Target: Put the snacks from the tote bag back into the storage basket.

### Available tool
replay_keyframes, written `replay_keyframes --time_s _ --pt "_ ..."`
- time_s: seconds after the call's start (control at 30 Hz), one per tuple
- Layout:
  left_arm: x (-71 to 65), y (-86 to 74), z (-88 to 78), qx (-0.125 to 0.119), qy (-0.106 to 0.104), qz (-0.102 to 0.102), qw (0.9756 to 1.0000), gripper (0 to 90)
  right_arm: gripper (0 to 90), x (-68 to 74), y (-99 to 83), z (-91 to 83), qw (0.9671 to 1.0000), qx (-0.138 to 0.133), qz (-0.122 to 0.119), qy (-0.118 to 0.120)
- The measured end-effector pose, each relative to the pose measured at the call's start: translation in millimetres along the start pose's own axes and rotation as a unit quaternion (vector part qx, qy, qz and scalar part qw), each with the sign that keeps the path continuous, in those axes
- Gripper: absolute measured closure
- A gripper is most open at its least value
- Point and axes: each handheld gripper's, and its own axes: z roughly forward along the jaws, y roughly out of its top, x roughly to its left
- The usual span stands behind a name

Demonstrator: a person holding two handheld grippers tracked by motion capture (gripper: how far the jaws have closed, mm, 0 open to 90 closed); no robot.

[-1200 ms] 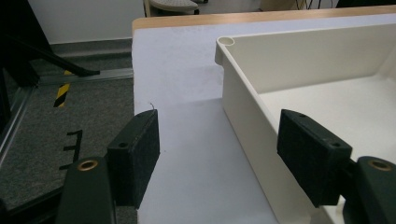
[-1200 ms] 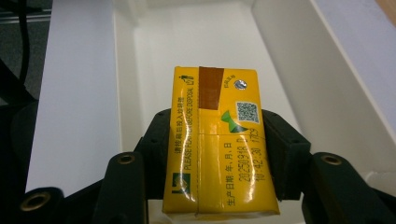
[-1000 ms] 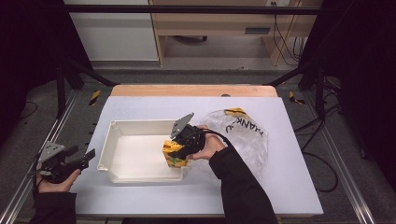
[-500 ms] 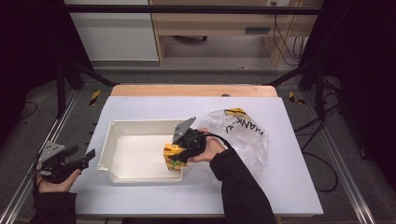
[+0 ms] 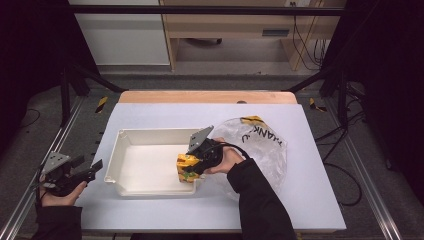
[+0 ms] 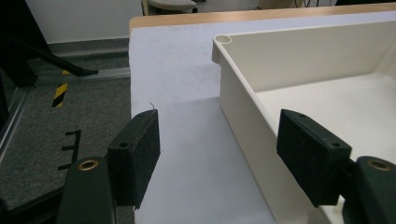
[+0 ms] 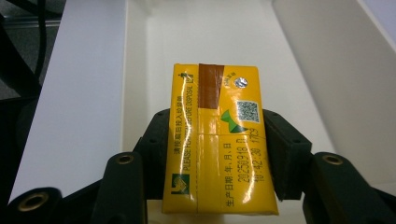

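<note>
Yellow cardboard is what sits between the jaws of the right gripper (image 5: 192, 167): a small drink carton (image 7: 217, 140) is clenched on its two narrow sides, its printed top face turned up toward the gripper's own camera. In the high view the carton (image 5: 186, 167) is seen at the near right corner of the white tray (image 5: 150, 134), over the tray's floor just inside the rim; whether its base already touches the floor cannot be told. The left gripper (image 5: 82, 172) is held off the table's left edge, just beside the tray's outer wall (image 6: 243, 135), with its jaws spread wide and nothing between them. A clear plastic bag (image 5: 262, 150) lies flat on the table (image 5: 210, 117) to the right of the tray and looks emptied. Judged from this, the transfer is nearly done: the carton has reached the tray, and what is left is for it to be set down and released.
</note>
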Motion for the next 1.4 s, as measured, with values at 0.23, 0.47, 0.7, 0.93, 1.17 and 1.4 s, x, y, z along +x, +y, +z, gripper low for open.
replay_keyframes --time_s 0.23,0.47,0.7,0.93,1.17,1.4 --pt "-1.3 0.6 -0.5 -0.002 -0.001 0.001 1.0 30.2 49.2 3.9 1.9 0.6 1.0 0.006 -0.001 -0.006" --pt "-1.4 1.1 -0.7 -0.003 -0.001 0.001 1.0 30.2 48.7 4.4 2.9 0.7 0.9999 0.009 -0.003 -0.01" --pt "-3.1 2.8 -2.2 -0.004 -0.008 0.002 1.0 30.0 41.4 10.1 11.4 -9.7 0.9992 -0.028 0.005 -0.028" --pt "-10.8 6.9 -4.2 -0.009 -0.02 0.01 0.9997 28.8 33.8 15.9 16.7 -36.9 0.9904 -0.074 0.054 -0.104" --pt "-18.5 7.2 -3.2 -0.007 -0.033 0.012 0.9994 25.4 23.3 31.0 0.3 -71.4 0.9516 -0.122 0.16 -0.232" --pt "-24.7 5.6 -2.7 -0.001 -0.035 0.018 0.9992 20.9 19.5 46.7 -33.4 -97.4 0.9264 -0.137 0.201 -0.288"
